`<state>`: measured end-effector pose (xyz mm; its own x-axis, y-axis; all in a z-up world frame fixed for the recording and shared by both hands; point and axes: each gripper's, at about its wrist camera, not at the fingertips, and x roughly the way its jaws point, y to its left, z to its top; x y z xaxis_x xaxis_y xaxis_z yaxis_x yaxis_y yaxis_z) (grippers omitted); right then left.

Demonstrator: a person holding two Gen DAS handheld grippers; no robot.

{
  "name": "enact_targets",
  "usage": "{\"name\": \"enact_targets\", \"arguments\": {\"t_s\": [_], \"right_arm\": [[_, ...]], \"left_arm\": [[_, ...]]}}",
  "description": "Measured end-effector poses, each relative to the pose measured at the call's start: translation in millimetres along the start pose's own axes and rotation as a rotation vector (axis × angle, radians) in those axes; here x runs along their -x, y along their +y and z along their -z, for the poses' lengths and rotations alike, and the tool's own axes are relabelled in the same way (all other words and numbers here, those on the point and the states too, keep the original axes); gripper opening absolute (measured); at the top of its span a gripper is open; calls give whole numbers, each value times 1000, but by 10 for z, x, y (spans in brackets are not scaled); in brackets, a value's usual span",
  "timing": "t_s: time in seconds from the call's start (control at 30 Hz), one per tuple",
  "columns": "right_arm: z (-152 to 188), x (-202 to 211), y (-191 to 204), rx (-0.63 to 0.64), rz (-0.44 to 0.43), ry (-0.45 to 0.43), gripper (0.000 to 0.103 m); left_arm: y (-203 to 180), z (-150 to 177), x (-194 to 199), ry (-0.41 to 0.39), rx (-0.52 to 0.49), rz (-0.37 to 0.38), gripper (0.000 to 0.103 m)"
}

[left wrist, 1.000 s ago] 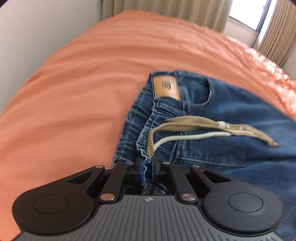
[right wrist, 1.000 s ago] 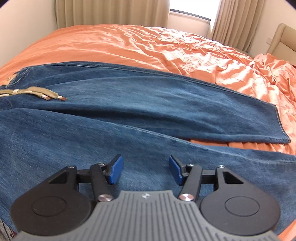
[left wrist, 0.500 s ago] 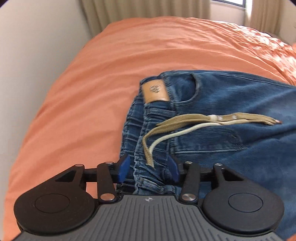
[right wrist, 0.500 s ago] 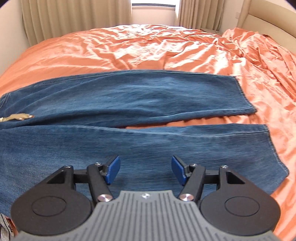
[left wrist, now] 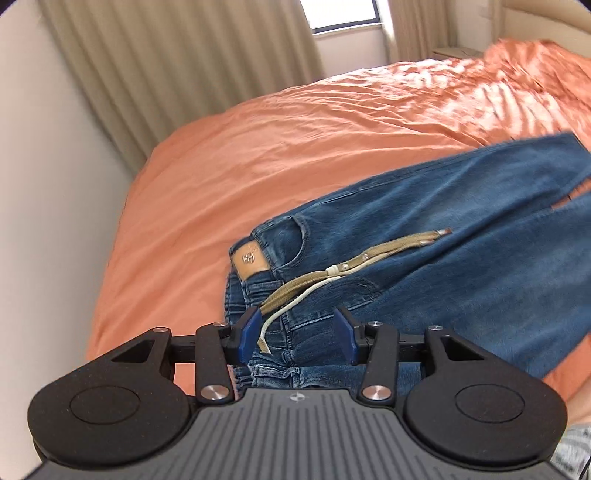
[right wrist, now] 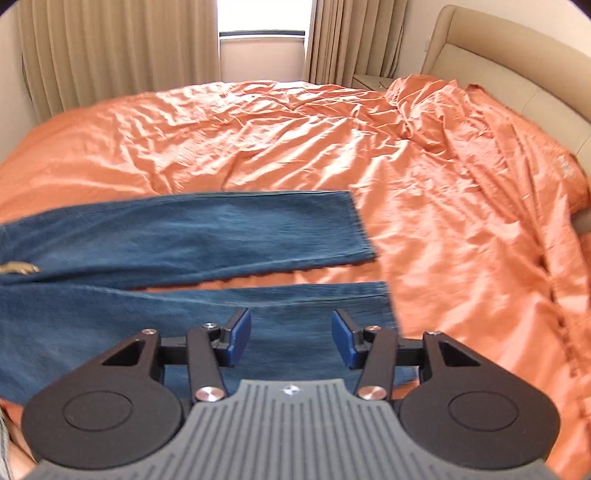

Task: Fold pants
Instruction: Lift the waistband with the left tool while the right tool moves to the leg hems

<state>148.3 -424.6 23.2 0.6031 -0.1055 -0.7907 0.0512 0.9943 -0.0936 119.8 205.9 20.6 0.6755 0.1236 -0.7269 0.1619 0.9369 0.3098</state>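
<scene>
Currently the blue jeans [left wrist: 424,266] are lying flat on the orange bedspread [left wrist: 295,147], waistband toward the lower centre of the left wrist view, legs running off toward the right edge. The left gripper [left wrist: 297,334] is hovering over the waistband with its blue pads [left wrist: 247,334] spread wide — nothing is pinched between them. The tan drawstring [left wrist: 354,262] is trailing from just beside the left pad up toward the middle right of that frame, a pale cord [left wrist: 295,299] running alongside it. A tan leather patch [left wrist: 251,260] is sitting at the waistband's upper corner, just left of centre.

In the right wrist view the two legs [right wrist: 207,236] are stretching from the left edge to about mid-frame, side by side, a thin wedge of orange showing between them near the hems. The right gripper [right wrist: 291,338] is hanging over the nearer leg close to its hem [right wrist: 384,306], fingers apart and gripping nothing. Whether either gripper is touching the denim — cannot tell.

Beige curtains [right wrist: 110,48] and a window [right wrist: 264,35] are filling the top of the frame; a padded headboard [right wrist: 509,62] is curving along the upper right.
</scene>
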Motion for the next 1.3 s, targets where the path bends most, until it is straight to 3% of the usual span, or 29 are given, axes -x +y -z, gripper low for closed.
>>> {"name": "enact_targets", "arguments": {"t_s": [0.2, 0.37, 0.47, 0.53, 0.57, 0.67, 0.8, 0.97, 1.07, 1.13, 1.3], "right_arm": [[-23, 128, -423, 163, 92, 98, 41], [288, -195, -510, 271, 110, 150, 40], [524, -463, -483, 271, 102, 172, 39], [671, -641, -437, 269, 107, 196, 39], [744, -713, -416, 270, 112, 208, 38], [905, -843, -385, 267, 118, 230, 38], [964, -889, -413, 257, 140, 232, 39], [933, -964, -492, 242, 162, 232, 39], [940, -1014, -475, 287, 175, 219, 39], [968, -1043, -434, 345, 181, 203, 39], [1092, -1053, -265, 606, 178, 82, 39]], "left_arm": [[-288, 116, 145, 41, -279, 7, 52], [-631, 485, -35, 176, -557, 50, 53], [-757, 755, -311, 302, -632, 122, 53], [-833, 939, -480, 357, -679, 128, 54], [-863, 1007, -568, 365, -696, 122, 51], [-880, 1106, -826, 397, -706, 98, 57], [-880, 1118, -1066, 478, -715, 129, 61], [-939, 1158, -1243, 467, -744, 102, 63], [-965, 1138, -1228, 420, -720, 53, 26], [-1003, 1096, -1113, 349, -710, 23, 11], [-929, 1009, -801, 199, -608, -42, 7]]}}
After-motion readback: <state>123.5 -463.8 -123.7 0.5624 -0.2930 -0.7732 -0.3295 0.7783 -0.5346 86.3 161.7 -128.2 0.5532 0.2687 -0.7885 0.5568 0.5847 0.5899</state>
